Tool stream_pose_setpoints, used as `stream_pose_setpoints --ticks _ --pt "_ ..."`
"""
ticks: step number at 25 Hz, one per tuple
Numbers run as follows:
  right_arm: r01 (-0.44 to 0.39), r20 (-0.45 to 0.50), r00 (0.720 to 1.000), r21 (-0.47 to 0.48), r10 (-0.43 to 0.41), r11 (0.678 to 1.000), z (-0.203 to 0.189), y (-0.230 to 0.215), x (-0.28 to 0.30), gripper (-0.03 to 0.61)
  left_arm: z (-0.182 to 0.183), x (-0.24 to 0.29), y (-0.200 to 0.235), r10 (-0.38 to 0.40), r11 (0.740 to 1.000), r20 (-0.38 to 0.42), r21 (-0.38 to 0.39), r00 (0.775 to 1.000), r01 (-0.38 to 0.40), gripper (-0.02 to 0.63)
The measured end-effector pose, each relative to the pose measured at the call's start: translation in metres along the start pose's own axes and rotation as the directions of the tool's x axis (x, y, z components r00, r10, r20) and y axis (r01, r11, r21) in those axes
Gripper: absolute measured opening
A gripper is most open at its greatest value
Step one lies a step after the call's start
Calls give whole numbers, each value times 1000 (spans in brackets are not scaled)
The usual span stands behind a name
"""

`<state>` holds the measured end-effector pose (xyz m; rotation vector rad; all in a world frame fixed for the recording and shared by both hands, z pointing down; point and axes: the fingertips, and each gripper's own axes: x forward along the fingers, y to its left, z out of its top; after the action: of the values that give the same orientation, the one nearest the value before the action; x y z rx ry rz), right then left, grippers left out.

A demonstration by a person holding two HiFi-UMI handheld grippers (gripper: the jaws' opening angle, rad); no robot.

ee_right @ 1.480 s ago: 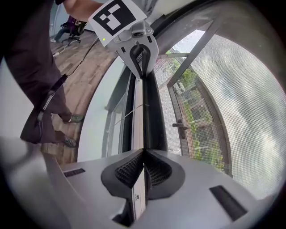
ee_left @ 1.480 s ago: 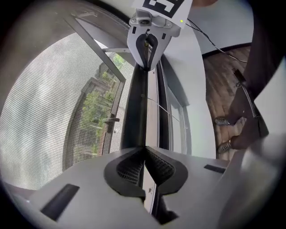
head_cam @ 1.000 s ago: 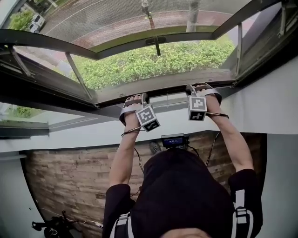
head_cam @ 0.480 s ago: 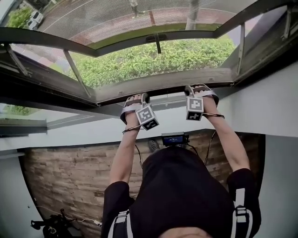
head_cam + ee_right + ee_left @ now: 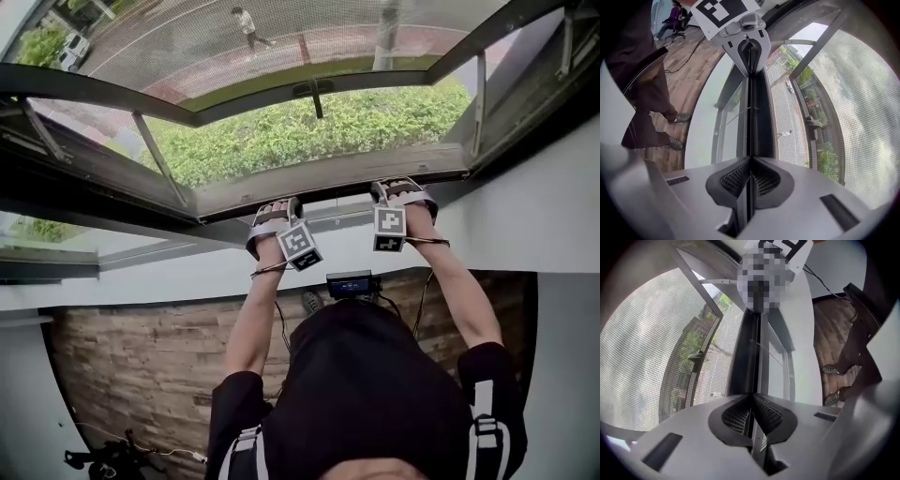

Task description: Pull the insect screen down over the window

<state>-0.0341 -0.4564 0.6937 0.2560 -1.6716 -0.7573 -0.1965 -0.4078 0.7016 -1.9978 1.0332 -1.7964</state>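
Observation:
The insect screen's mesh point(image 5: 309, 127) covers the window opening, with green bushes showing through it. Its grey bottom bar point(image 5: 328, 183) lies low, close above the sill. My left gripper point(image 5: 275, 212) and right gripper point(image 5: 401, 190) sit side by side on that bar. In the left gripper view the left gripper point(image 5: 752, 397) is shut on the bar's thin rail point(image 5: 758, 366), with mesh point(image 5: 651, 362) to the left. In the right gripper view the right gripper point(image 5: 750, 159) is shut on the same rail point(image 5: 750, 122), and the left gripper point(image 5: 750, 44) shows further along it.
Outward-opened sashes point(image 5: 84, 141) with stay arms point(image 5: 155, 150) flank the opening, and a dark handle point(image 5: 314, 89) hangs on the far sash. The white wall point(image 5: 141, 267) and wooden floor point(image 5: 141, 366) lie below. A seated person point(image 5: 672, 16) is far back in the room.
Both grippers and the bar sit very slightly lower in the head view. A person walking outside has come into sight through the mesh at the top.

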Motion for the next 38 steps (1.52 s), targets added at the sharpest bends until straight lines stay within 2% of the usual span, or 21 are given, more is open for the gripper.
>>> stream_pose_setpoints --ticks 4,8,17,22,25,27,28,29,30,31,32,33,34,35,36,38 --pt "23 -20 1000 1 -23 1000 -3 2 4 20 -2 2 0 18 1000 11 11 1000 -19 21" --pt "19 18 1000 36 -20 999 8 -2 8 20 -11 2 6 24 1000 2 9 1000 -24 21" --pt "68 -1 998 -17 -68 998 6 4 4 21 -11 9 -6 46 999 4 11 999 -46 23" --pt "90 44 995 65 -93 994 -3 -8 -14 21 -9 4 -4 73 996 -26 53 997 -72 23" --pt "65 97 992 197 -85 978 -10 -7 -35 21 -10 -6 2 127 992 -15 -6 992 -127 41" --pt "25 150 986 292 -71 956 -12 6 -43 21 -9 -20 7 148 983 8 -115 989 -146 41" --pt "-6 189 980 340 -62 940 -10 15 -45 21 -7 -28 7 148 969 33 -204 988 -138 41" --pt "-44 232 971 388 -52 921 -6 24 -48 21 -4 -37 7 146 940 73 -320 987 -115 41" --pt "-86 275 961 434 -40 897 -2 32 -53 21 1 -47 6 149 888 125 -453 981 -77 41" --pt "-130 314 949 475 -30 870 3 38 -60 21 6 -58 6 163 810 184 -586 969 -25 41" --pt "-165 350 937 509 -28 845 6 42 -68 21 11 -70 4 187 715 246 -698 951 40 41" --pt "-187 381 924 536 -39 823 8 43 -74 21 16 -80 1 218 619 305 -777 927 110 41" --pt "-201 410 910 559 -57 805 10 42 -82 21 20 -92 -3 249 534 354 -827 901 177 41" --pt "-213 438 895 577 -79 789 12 39 -90 21 25 -103 -8 274 466 390 -854 879 234 41" --pt "-223 468 878 590 -104 776 13 36 -97 21 28 -114 -14 291 416 411 -868 864 273 41" --pt "-253 530 835 609 -148 752 14 34 -109 21 25 -129 -29 318 353 412 -887 854 297 41"
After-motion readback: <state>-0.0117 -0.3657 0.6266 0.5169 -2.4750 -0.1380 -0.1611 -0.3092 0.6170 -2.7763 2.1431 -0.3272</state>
